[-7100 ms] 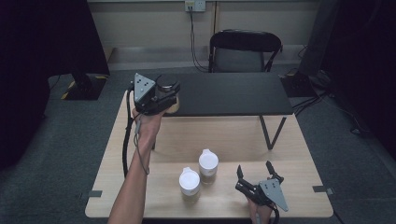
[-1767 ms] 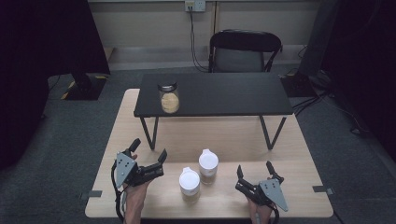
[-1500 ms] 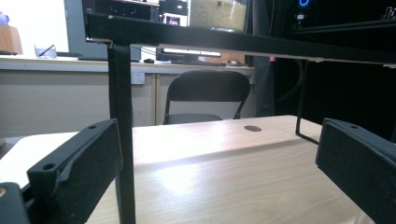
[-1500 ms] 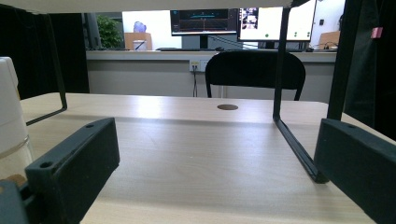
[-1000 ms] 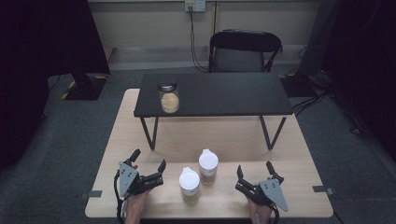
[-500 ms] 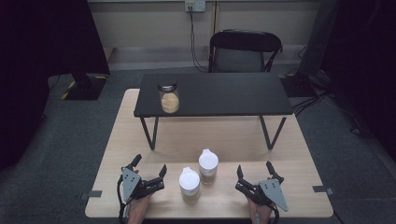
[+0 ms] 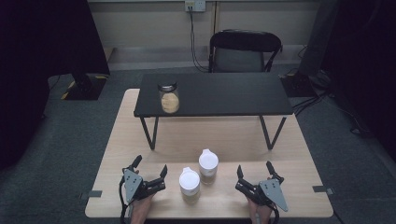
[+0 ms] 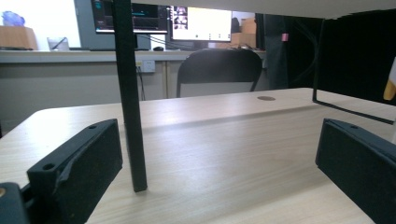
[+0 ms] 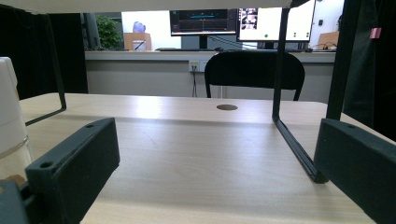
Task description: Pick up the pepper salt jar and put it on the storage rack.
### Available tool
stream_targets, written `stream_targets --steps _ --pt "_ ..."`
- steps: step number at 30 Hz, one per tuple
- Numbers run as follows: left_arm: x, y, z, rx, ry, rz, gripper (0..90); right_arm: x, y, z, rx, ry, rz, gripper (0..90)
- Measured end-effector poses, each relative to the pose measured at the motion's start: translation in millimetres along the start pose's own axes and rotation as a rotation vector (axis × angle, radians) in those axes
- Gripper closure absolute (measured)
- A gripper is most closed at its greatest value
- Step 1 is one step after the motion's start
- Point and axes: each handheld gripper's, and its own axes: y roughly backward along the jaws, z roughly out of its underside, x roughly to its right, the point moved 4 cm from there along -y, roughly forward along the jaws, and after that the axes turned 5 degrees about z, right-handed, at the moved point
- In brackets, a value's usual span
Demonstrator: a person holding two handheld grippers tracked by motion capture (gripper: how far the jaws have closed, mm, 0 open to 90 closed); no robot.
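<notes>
1. High view, near edge of the pale wooden table (image 7: 140,135): the left gripper (image 7: 149,169) and the right gripper (image 7: 254,170) both rest low on the wood, each with its two black jaws spread wide and holding nothing.

2. Between them stand two small clear jars with white lids. The nearer white-lidded jar (image 7: 189,185) is just beside the left gripper, and the farther white-lidded jar (image 7: 208,168) stands just behind it and a little to the right, close enough that I cannot tell whether they touch.

3. On the low black metal-legged shelf (image 7: 219,95) standing on the table sits a third jar, a clear glass jar with a dark lid and tan contents (image 7: 168,98), at the shelf's left end, well apart from both grippers.

4. Left gripper view: the wide-apart jaws frame bare wood and one thin black shelf leg (image 8: 130,102); nothing lies between them.

5. Right gripper view: the jaws are likewise wide apart, and a white-lidded jar edges in at the far left (image 9: 10,126), outside the gap.

6. Judged from this, the work looks to be moving jars up to the shelf, with one placed and two waiting. The step in hand is a pause at rest.

7. The next move would call for turning one gripper toward the nearer jar, bringing the open jaws either side of its body below the lid, and closing without knocking its close neighbour.
</notes>
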Motion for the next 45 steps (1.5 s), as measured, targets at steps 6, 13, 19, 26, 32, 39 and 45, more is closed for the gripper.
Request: stream_targets --steps 6,13,19,26,32,39,45 --pt "-0.2 0.1 0.0 -0.001 0.0 -0.012 0.0 1.4 1.8 -2.1 0.013 -0.002 0.01 0.0" --pt "-0.3 0.2 0.0 -0.001 0.0 -0.023 0.0 2.6 10.5 -9.8 0.039 0.016 0.032 0.7" --pt "-0.4 0.2 -0.1 -0.001 0.0 -0.024 0.0 0.7 17.1 -16.4 0.045 0.007 0.022 0.5" --pt "-0.4 0.2 -0.1 -0.001 0.0 -0.024 0.0 -3.7 22.3 -30.0 0.067 -0.003 0.01 0.5" --pt "-0.4 0.2 -0.1 -0.001 0.001 -0.029 0.0 -8.0 27.2 -46.8 0.052 -0.028 -0.005 0.5" --pt "-0.4 0.2 -0.1 -0.001 0.001 -0.031 0.0 -14.1 32.0 -63.3 0.049 -0.035 -0.025 0.0" --pt "-0.5 0.1 -0.1 -0.001 0.0 -0.036 0.1 -25.9 34.9 -71.9 0.044 -0.024 -0.079 0.0"
